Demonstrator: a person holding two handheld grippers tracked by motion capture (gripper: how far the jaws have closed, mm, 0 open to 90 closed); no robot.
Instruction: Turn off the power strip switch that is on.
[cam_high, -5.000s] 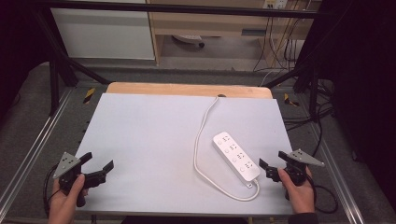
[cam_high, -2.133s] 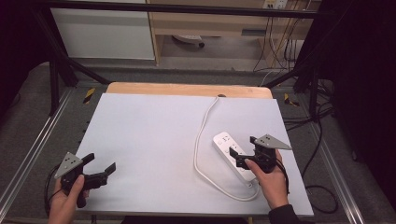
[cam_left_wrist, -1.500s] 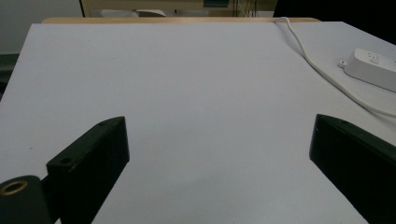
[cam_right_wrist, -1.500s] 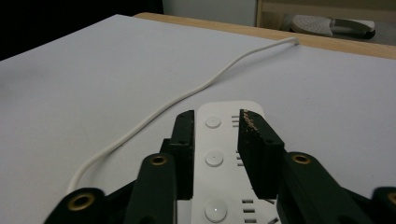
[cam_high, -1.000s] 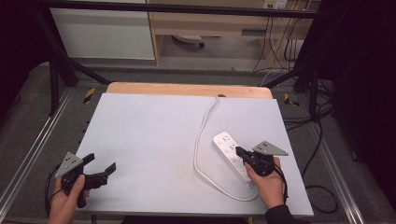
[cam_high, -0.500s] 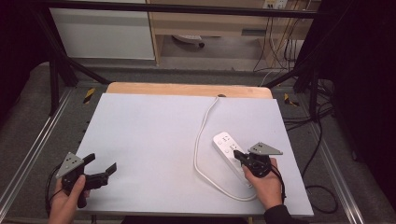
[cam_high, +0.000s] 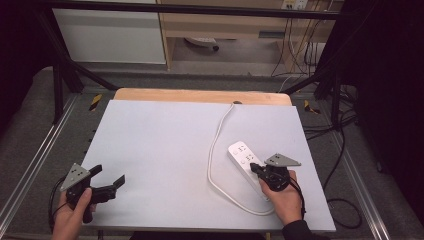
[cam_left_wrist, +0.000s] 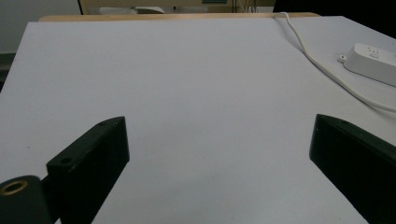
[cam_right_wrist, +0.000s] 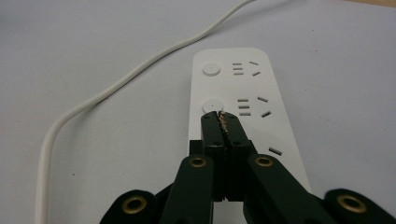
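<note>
One white power strip (cam_high: 246, 164) lies on the right half of the grey bench (cam_high: 165, 145) in the high view, its long axis running on a slant from the upper left to the lower right, the near end under the person's right hand (cam_high: 283, 196). Its white cord (cam_high: 216, 150) leaves the near end, loops back to the left of the strip and runs up to the far edge of the bench. The right gripper (cam_high: 256, 168) rests over the middle of the strip, jaws pressed together and pointing up and left along it. The left gripper (cam_high: 111, 179) sits at the near left corner, held in the left hand (cam_high: 75, 210), jaws spread and aimed right across bare bench.

From the left gripper view, the two black jaws stand wide apart with nothing between them; the power strip (cam_left_wrist: 373, 63) and cord (cam_left_wrist: 317, 60) lie well off at the upper right.

From the right gripper view, the strip (cam_right_wrist: 243, 79) runs straight away from the camera. The closed jaw tips (cam_right_wrist: 220, 116) touch the lower edge of the second round button (cam_right_wrist: 213, 104); another button (cam_right_wrist: 211, 69) lies beyond.
</note>
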